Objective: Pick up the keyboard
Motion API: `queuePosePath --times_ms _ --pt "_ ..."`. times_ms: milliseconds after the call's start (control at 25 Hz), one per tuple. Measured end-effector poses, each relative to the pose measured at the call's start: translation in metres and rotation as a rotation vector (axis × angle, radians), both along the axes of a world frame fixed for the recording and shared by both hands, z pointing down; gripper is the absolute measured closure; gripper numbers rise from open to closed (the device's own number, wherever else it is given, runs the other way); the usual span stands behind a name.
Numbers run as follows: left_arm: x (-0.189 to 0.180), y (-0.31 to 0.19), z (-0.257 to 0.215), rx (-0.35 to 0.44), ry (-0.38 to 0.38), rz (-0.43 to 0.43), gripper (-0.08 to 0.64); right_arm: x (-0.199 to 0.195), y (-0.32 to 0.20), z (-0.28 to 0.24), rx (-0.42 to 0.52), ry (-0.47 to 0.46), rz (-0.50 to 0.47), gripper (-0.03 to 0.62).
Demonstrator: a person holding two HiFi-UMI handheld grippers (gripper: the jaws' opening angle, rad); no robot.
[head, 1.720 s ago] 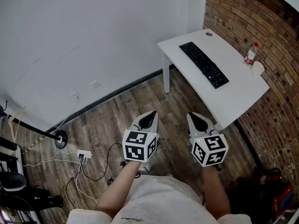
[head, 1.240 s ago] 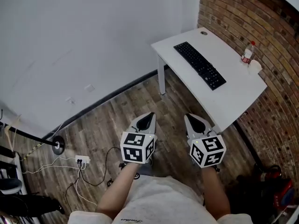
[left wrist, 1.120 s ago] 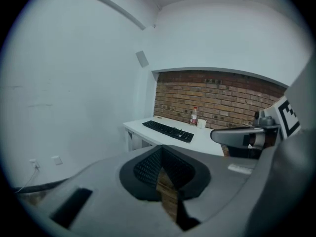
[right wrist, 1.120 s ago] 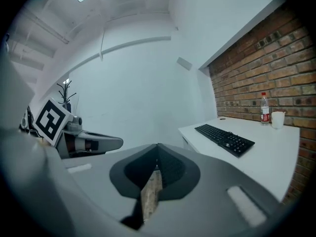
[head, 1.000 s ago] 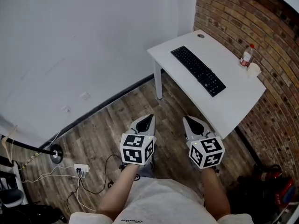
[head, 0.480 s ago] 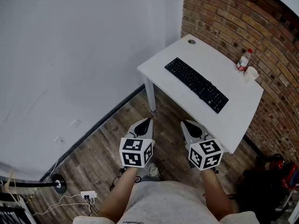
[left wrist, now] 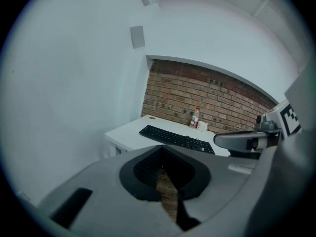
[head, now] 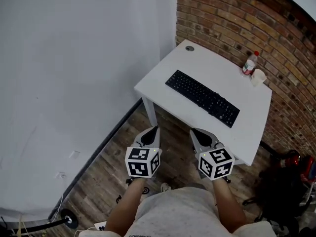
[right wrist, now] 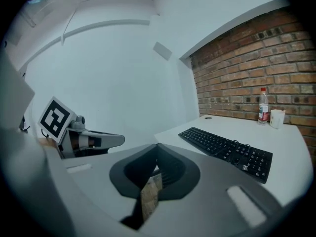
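Well apart yet: black keyboard (head: 202, 98) lies flat on white desk (head: 197, 63), ahead of both grippers; long axis diagonal, upper-left to lower-right; right gripper (head: 194, 132) probably nearer than left gripper (head: 154, 129); both have jaws together, nothing between.

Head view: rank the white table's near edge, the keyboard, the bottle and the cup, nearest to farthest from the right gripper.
1. Table edge: directly ahead of the right gripper.
2. Keyboard: lying diagonally mid-table.
3. Cup and bottle: side by side at the far right, against the brick wall; too close to call.
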State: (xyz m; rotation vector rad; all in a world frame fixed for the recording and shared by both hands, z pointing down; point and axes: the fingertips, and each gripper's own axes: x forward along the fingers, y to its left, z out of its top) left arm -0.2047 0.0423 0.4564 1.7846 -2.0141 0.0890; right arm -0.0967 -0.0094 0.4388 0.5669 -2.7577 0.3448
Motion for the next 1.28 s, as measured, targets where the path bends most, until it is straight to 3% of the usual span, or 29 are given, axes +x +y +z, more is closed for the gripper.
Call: queuePosePath --times_ms 360,720,1280 --pt "-0.015 -0.061 0.012 -0.019 0.004 0.097 0.569 -0.012 -0.055 0.007 -0.018 -0.021 0.098 0.584" --pt "-0.022 -0.156 0.022 -0.053 -0.006 0.177 0.568 -0.023 -0.139 0.021 -0.047 -0.031 0.158 0.584" --pt "0.0 -0.293 0.029 -0.08 -0.003 0.338 0.547 0.018 -0.262 0.037 -0.109 -0.053 0.306 0.583"
